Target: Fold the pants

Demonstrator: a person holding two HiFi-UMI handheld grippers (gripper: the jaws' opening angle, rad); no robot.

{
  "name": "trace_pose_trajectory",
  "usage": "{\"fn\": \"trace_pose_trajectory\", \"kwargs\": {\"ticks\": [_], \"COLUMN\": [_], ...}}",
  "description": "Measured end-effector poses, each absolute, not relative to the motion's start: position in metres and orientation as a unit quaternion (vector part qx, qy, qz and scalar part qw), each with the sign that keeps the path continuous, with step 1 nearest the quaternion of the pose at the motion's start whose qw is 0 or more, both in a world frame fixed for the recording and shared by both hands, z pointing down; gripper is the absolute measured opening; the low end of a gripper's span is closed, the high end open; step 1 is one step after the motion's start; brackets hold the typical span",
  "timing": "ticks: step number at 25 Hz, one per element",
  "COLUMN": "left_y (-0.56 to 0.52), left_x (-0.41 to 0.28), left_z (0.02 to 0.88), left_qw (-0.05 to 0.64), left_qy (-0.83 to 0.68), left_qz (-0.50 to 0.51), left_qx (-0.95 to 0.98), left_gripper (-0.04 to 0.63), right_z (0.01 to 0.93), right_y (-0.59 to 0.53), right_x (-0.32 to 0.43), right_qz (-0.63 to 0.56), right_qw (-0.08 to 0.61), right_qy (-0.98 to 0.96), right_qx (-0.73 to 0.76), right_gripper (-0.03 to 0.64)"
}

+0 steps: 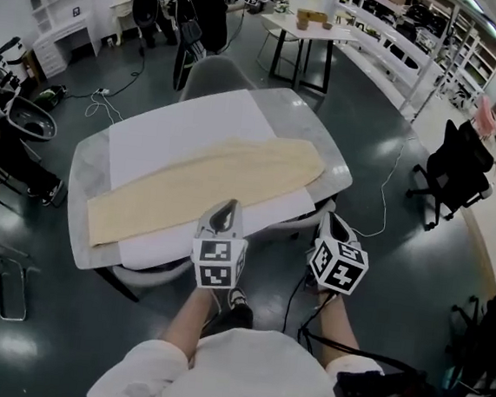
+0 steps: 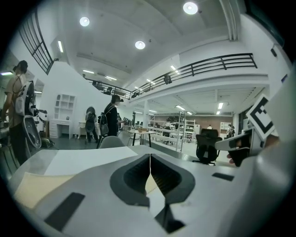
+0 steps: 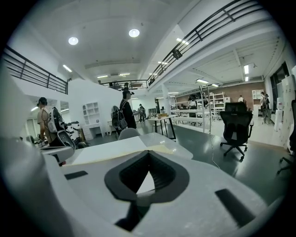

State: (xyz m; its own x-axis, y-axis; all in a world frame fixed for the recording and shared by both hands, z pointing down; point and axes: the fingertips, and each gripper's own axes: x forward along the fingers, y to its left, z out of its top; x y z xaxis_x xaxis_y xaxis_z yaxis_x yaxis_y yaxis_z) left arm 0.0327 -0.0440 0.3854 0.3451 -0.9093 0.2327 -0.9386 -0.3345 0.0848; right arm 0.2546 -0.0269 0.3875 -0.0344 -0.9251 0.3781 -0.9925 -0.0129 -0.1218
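A grey table (image 1: 84,177) fills the middle of the floor, with a grey chair (image 1: 212,72) at its far side and a black office chair (image 1: 456,170) well apart to the right. A white mat (image 1: 176,134) covers most of the tabletop. The pants (image 1: 206,185) lie flat across the mat on a diagonal. The left gripper (image 1: 227,207), clenched and empty, hangs over the pants' near edge. The right gripper (image 1: 329,217), its jaws together on nothing, sits beside the table's near right corner, clear of the cloth.
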Motion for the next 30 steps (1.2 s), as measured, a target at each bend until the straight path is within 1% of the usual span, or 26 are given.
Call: {"fn": "trace_pose_trajectory", "kwargs": {"ticks": [6, 12, 17, 21, 30], "left_y": [-0.141, -0.205, -0.229, -0.242, -0.274], "left_x": [0.048, 0.048, 0.059, 0.068, 0.112], "left_z": [0.39, 0.388, 0.408, 0.428, 0.436], "left_qw": [0.105, 0.103, 0.12, 0.135, 0.142], "left_qy": [-0.571, -0.584, -0.591, -0.598, -0.588], "left_qz": [0.079, 0.077, 0.084, 0.099, 0.124], "left_qx": [0.81, 0.802, 0.793, 0.784, 0.786], "left_gripper": [0.011, 0.009, 0.011, 0.009, 0.009], "right_z": [0.385, 0.387, 0.405, 0.418, 0.427], "right_y": [-0.126, -0.185, -0.218, -0.246, -0.286], "right_x": [0.275, 0.281, 0.295, 0.305, 0.331], "right_qz": [0.178, 0.18, 0.19, 0.2, 0.206], "right_qw": [0.102, 0.111, 0.127, 0.126, 0.145], "right_qy": [-0.698, -0.701, -0.702, -0.707, -0.714], "right_qx": [0.686, 0.681, 0.675, 0.667, 0.654], "right_gripper": [-0.007, -0.006, -0.008, -0.007, -0.008]}}
